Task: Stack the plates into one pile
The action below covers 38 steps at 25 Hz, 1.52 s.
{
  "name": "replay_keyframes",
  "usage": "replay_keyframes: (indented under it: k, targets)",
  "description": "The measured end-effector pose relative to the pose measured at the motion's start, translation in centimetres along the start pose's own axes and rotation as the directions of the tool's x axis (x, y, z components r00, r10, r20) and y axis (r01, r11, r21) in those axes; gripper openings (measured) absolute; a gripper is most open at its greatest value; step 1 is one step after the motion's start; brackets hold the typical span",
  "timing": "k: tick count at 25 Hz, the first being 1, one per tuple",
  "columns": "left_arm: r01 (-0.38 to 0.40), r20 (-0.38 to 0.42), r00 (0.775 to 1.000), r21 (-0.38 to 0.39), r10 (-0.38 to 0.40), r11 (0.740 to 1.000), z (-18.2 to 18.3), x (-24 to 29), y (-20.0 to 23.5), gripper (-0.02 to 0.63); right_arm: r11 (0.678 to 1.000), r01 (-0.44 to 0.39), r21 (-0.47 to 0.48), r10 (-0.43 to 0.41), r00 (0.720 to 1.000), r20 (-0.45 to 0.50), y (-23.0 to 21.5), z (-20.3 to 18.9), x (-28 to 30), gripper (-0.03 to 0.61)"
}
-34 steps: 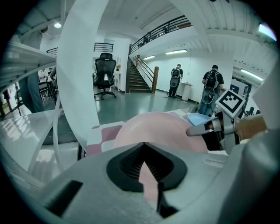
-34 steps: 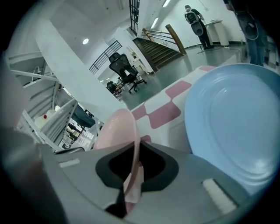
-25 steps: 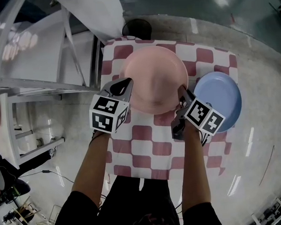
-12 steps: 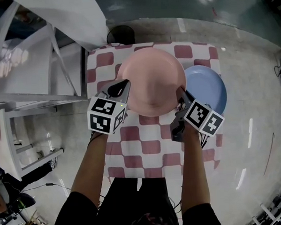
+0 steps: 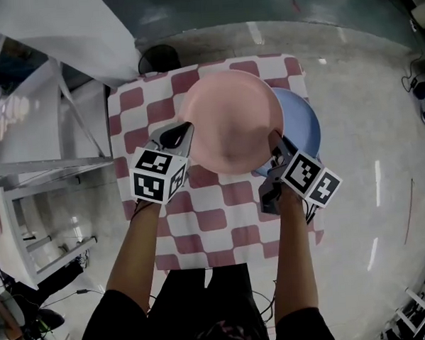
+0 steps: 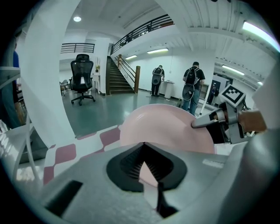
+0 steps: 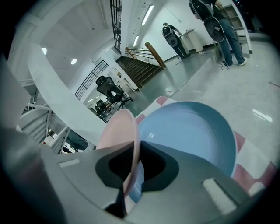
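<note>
Pink plate: carried between both grippers, clear of the checked cloth.
Left gripper: jaws pinched tight on the plate's near-left rim; seen in the left gripper view with the rim wedged between the pads.
Right gripper: jaws narrow, clamped on the opposite rim; in the right gripper view grips the thin pink edge on end.
Blue plate: flat on the cloth, ahead of and just under the right gripper, its broad bowl open beyond the jaws.

Edges and room: far edge of the cloth just beyond the pink plate; right edge close past the blue plate. White frame near the left gripper's outer side. Bare floor wide open outward of the right gripper. Dark round object on the floor past the cloth's far-left corner.

Change from a second ago: then beside the blue plate, barely meeting its rim; now overlaps its left half. Same grip on both rims.
</note>
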<state>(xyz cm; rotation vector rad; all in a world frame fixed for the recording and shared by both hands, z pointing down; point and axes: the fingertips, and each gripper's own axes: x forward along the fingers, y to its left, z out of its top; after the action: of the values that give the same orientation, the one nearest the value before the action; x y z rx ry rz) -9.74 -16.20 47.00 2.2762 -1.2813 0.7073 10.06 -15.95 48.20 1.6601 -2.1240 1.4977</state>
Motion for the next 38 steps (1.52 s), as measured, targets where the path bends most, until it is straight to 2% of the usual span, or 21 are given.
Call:
replay_keyframes:
  k: [12,21,32,38]
  targets:
    - [0.083,-0.012,0.997,0.036,-0.082,0.996,1.1,3.0,-5.0,-0.003,0.994,0.086,0.064,-0.090,0.993,0.078,-5.9,2.8,-5.1,0.035]
    - [0.113,-0.026,0.993,0.046,-0.112,0.992,1.3,4.4,-7.3,-0.003,0.985,0.144,0.095,-0.153,0.984,0.092,-9.6,3.8,-7.1,0.037]
    - [0.099,-0.028,0.995,0.031,-0.098,0.995,1.0,5.0,-6.6,-0.003,0.972,0.233,0.039,-0.235,0.970,0.062,-10.8,3.9,-6.5,0.034]
    - [0.098,-0.026,0.995,0.028,-0.097,0.995,1.2,4.9,-6.4,-0.003,0.956,0.288,-0.054,-0.287,0.957,0.025,-11.1,3.4,-6.4,0.069]
